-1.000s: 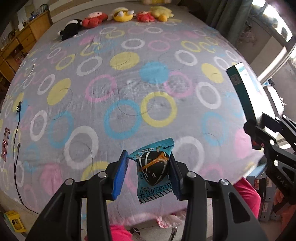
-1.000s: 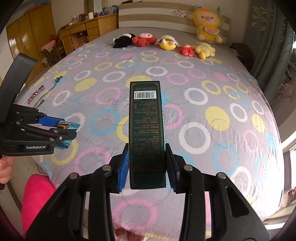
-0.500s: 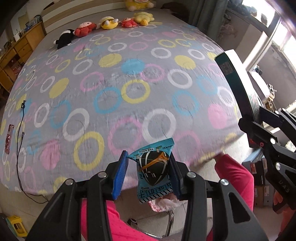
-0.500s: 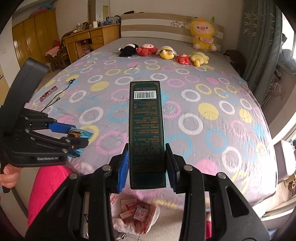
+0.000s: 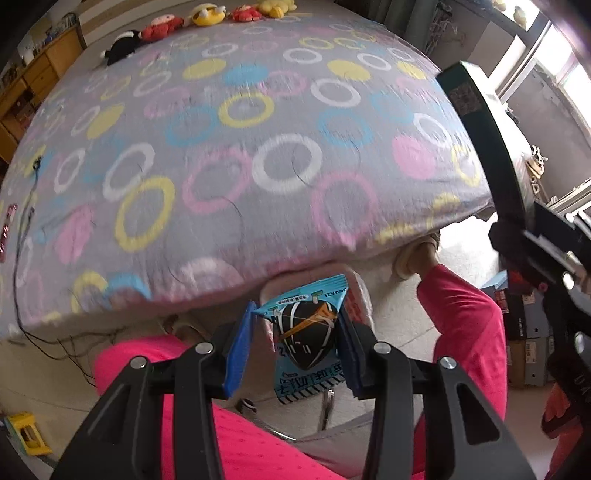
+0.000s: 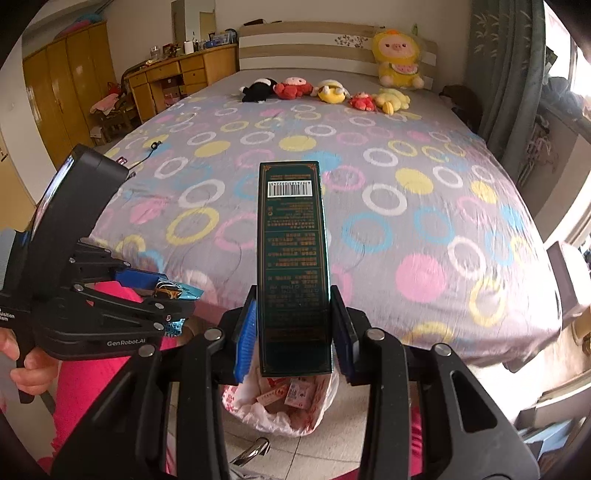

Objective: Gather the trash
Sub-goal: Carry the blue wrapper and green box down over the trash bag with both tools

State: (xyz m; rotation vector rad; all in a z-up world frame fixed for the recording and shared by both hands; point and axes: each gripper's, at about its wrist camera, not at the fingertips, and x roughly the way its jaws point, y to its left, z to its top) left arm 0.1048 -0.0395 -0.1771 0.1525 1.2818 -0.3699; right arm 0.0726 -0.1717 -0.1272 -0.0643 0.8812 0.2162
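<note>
Left gripper (image 5: 295, 347) clamps snack packet (image 5: 306, 332); right gripper (image 6: 293, 332) clamps dark box (image 6: 291, 258).

Daylit bedroom (image 6: 155, 22), wooden wardrobe (image 6: 70, 77)

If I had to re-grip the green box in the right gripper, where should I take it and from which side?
Take the green box near its lower end, across its narrow width, from below along its length, as the right gripper does now. It is long and slim with flat parallel sides, so the pads sit flush there. A grip nearer its middle would probably swing less.
</note>
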